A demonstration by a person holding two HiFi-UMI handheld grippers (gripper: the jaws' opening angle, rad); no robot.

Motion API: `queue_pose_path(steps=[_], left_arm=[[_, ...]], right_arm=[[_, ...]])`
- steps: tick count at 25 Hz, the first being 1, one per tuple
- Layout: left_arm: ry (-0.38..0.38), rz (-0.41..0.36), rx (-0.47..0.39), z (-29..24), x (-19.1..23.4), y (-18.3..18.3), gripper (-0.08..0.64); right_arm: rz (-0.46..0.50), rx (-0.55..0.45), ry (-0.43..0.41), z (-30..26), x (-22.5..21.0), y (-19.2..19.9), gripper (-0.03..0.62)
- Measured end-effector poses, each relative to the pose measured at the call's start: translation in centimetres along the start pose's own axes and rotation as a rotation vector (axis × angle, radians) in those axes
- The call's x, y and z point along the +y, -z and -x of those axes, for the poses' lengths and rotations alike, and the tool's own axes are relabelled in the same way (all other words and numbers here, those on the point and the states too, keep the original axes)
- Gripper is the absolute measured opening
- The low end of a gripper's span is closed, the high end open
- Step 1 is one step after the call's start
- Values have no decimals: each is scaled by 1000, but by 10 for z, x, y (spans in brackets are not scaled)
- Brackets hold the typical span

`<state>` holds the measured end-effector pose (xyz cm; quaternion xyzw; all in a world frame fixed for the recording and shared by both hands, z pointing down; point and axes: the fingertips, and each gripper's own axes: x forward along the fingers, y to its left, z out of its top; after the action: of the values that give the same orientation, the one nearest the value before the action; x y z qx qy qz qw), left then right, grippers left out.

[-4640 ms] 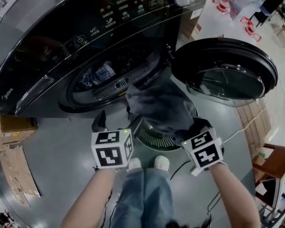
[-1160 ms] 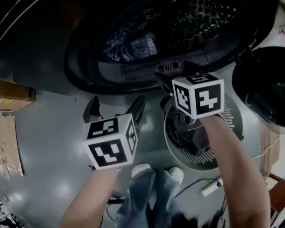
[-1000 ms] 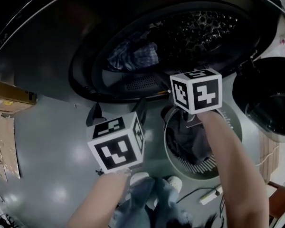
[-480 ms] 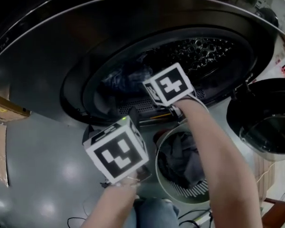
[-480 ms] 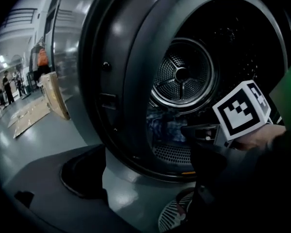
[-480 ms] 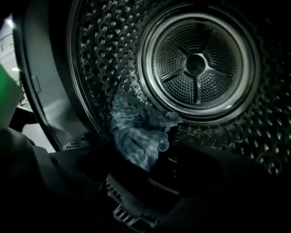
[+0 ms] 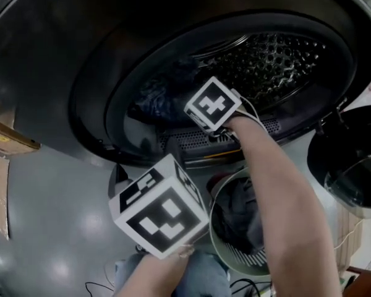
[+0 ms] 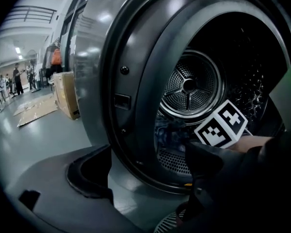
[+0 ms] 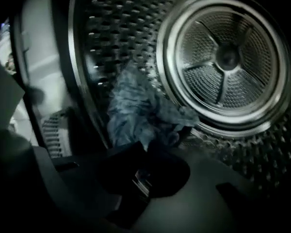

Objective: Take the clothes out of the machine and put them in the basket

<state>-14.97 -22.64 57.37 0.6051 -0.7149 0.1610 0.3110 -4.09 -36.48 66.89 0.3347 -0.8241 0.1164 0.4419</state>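
Note:
A blue checked garment [image 9: 136,110] lies low in the washer drum [image 7: 278,54], near its mouth; the left gripper view shows it too [image 8: 172,130]. My right gripper [image 9: 148,147] reaches into the drum, its marker cube [image 7: 211,104] hiding the tips in the head view. Its jaws have just been closing and meet on the garment's lower edge. My left gripper [image 7: 145,163] hovers outside, below the drum's rim. Its jaws have closed a little but stand wide apart with nothing between them. The round white basket [image 7: 235,257] on the floor holds dark grey clothes [image 7: 241,218].
The washer's round door [image 7: 352,172] hangs open at the right, beside the basket. A cardboard box [image 8: 68,93] stands left of the machine, with flattened cardboard on the floor beyond. People stand far off in the hall [image 8: 17,76].
My right gripper went from over the basket into the drum, down to the blue garment, and its jaws came together. The left gripper rolled and stayed outside. The head view moved closer to the machine.

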Motion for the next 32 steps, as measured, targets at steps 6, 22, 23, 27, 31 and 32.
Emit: queue_pose_path(steps=[6, 22, 23, 27, 31, 32], left_arm=[[-31, -16, 4, 3, 10, -1, 401], [73, -295, 106, 66, 5, -14, 276], [79, -309, 97, 73, 1, -18, 275], [116, -371, 104, 101, -15, -22, 276], [152, -394, 120, 124, -31, -27, 275], [158, -396, 122, 128, -34, -29, 275]], right_arm=[[63, -119, 58, 36, 0, -11, 26], [-110, -211, 115, 183, 44, 4, 26], [-114, -214, 118, 193, 47, 5, 26], [-132, -213, 123, 229, 59, 8, 26], [-138, -194, 133, 261, 69, 17, 26], [-143, -192, 135, 268, 72, 20, 26]])
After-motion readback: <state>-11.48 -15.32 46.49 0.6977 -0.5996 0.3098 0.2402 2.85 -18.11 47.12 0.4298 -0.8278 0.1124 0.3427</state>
